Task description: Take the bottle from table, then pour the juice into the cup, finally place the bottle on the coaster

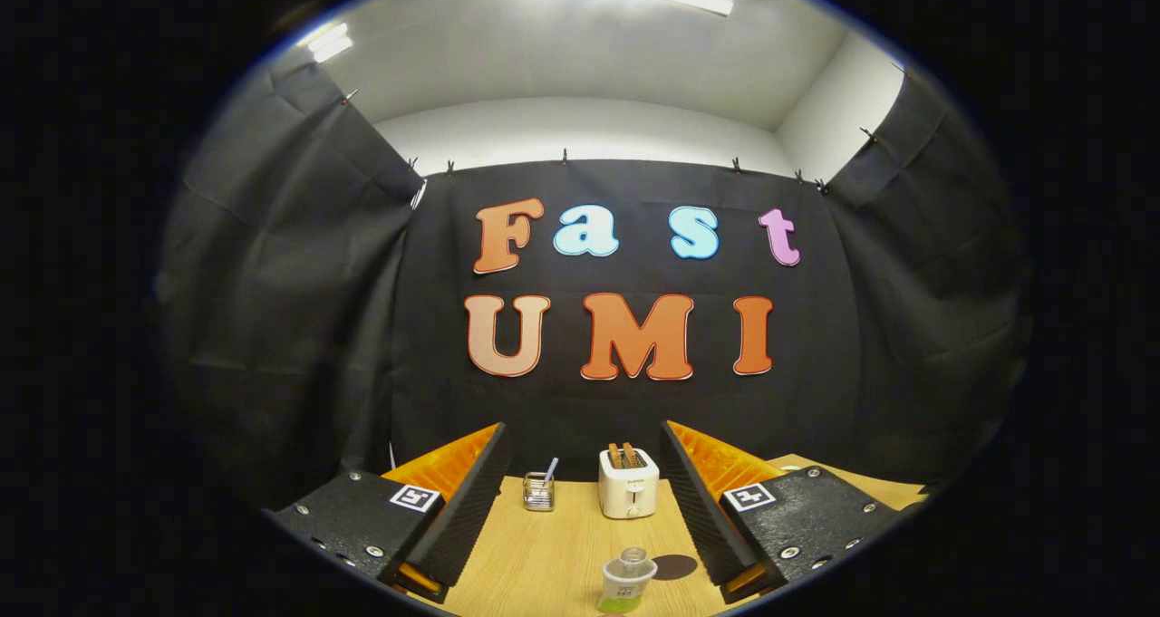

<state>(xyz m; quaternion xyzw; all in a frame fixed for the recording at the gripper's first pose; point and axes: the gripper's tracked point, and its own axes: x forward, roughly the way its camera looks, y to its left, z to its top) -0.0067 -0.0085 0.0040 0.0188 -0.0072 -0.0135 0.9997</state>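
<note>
A small clear bottle (625, 583) with green juice in its bottom stands upright on the wooden table (553, 554), low in the gap between my two fingers. Just to its right lies a dark round coaster (675, 566), close to the right finger. Farther off, beyond the left fingertip, stands a small glass cup (539, 492) with a straw-like stick in it. My gripper (584, 431) is open. Its black and orange fingers (462, 499) are spread wide with nothing between the pads, and neither touches the bottle.
A white toaster (628, 483) with two slices of bread in it stands at the far side of the table, between the fingertips and right of the cup. Black cloth walls close the booth behind and on both sides.
</note>
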